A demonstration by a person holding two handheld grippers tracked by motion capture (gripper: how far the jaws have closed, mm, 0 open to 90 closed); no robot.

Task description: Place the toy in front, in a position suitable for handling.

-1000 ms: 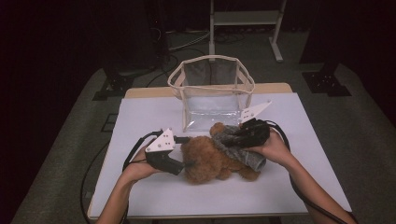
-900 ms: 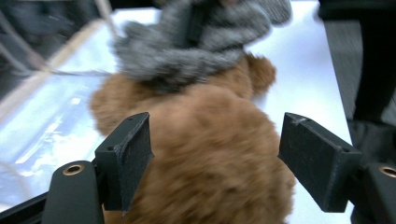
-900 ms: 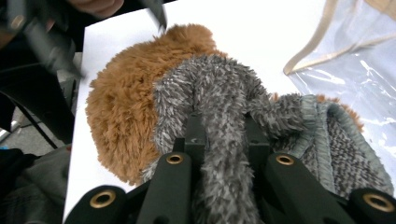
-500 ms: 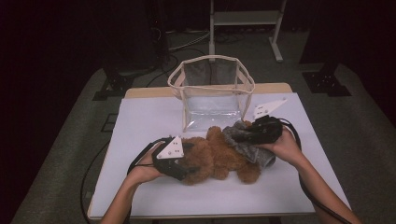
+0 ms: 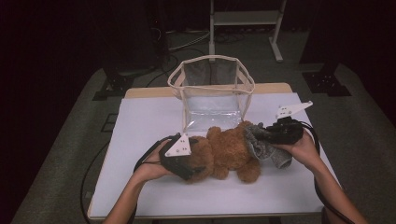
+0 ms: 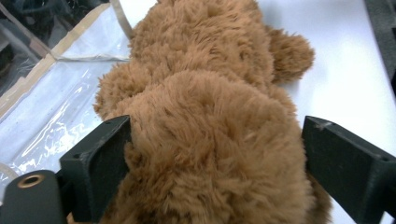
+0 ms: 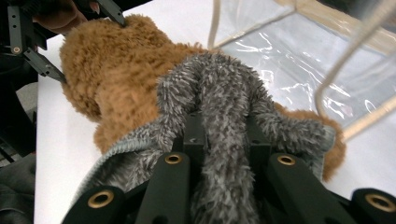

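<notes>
My right gripper (image 7: 219, 140) view showed its fingers pinching the fuzzy grey sock (image 7: 224, 93); the left gripper (image 6: 215, 154) fingers, just widened, straddled the brown plush teddy bear (image 6: 219, 116), clear plastic bag (image 5: 212, 93) behind on the bench (image 5: 140, 121).

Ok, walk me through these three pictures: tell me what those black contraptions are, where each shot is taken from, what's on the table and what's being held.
No robot here: a person holds a hand-operated clamp with two black jaws in each hand. The wide shot comes from a camera above the table; the other two come from cameras riding on the clamps, looking along their jaws.

On the white table lies a brown teddy bear, in front of a clear plastic bag with beige trim that stands open.

The left gripper has just been opening; its jaws stand wide on either side of the bear, which sits between them, the right one apart from the fur. The right gripper is shut on a grey fuzzy cloth lying against the bear.
</notes>
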